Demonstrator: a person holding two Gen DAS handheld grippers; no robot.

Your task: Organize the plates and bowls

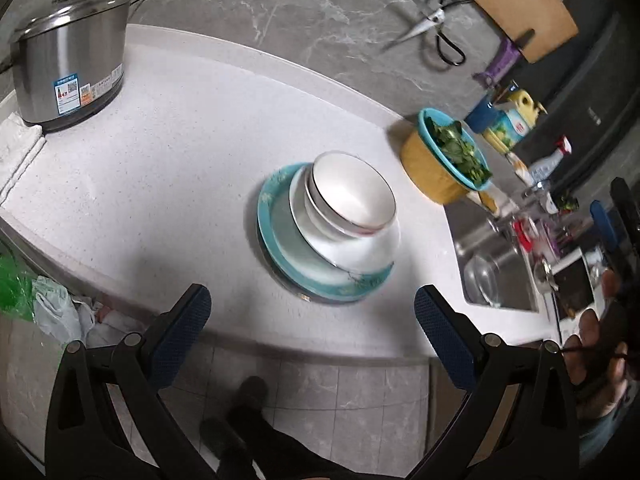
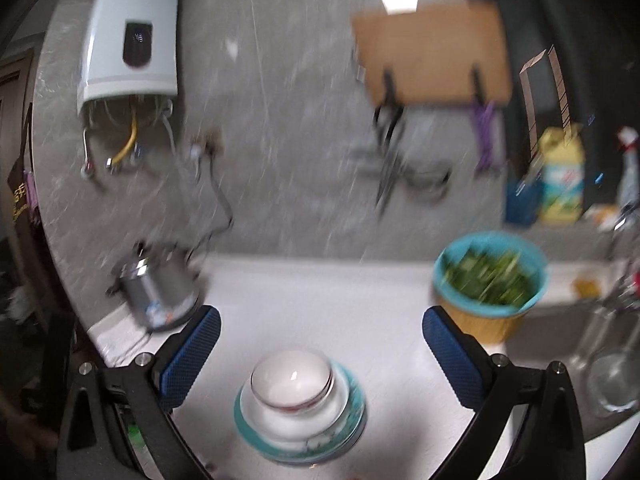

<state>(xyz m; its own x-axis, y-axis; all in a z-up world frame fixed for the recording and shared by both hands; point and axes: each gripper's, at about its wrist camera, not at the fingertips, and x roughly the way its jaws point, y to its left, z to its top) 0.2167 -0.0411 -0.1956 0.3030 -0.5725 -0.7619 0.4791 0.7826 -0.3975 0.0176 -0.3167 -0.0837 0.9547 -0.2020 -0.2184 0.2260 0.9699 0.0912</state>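
Landmark: the stack of dishes (image 1: 326,232), sitting near the middle of the white counter (image 1: 160,184).

- Stack: a teal plate (image 1: 280,248) is lying at the bottom, a white plate (image 1: 372,252) is resting on it, and white bowls (image 1: 352,196) are nesting on top, leaning slightly toward the far side of the teal plate. The right wrist view, badly blurred, is showing the same stack (image 2: 300,404) low in the frame.
- Left gripper (image 1: 312,320): hanging above the counter's near edge, on the near side of the stack, jaws standing wide apart with nothing between them, clear of the dishes.
- Right gripper (image 2: 320,352): hovering over the stack, jaws spread wide, holding nothing; the blue pads are standing off to either side of the bowls without touching.
- Steel pot (image 1: 70,56): standing well apart from the stack, at the far left of the counter, lid on, partly on a white cloth (image 1: 18,152).
- Blue tub of greens (image 1: 452,152): sitting to the right of the stack, near it, inside a yellow container.
- Sink (image 1: 496,276): lying beyond the tub, right of the stack, with a glass item in the basin.
- Cutting board (image 1: 516,8) and scissors (image 1: 432,20): hanging on the grey wall behind the stack, to the right.
- Yellow bottle (image 1: 516,116): standing behind the tub.
- Water heater (image 2: 132,36): hanging on the wall above the pot.
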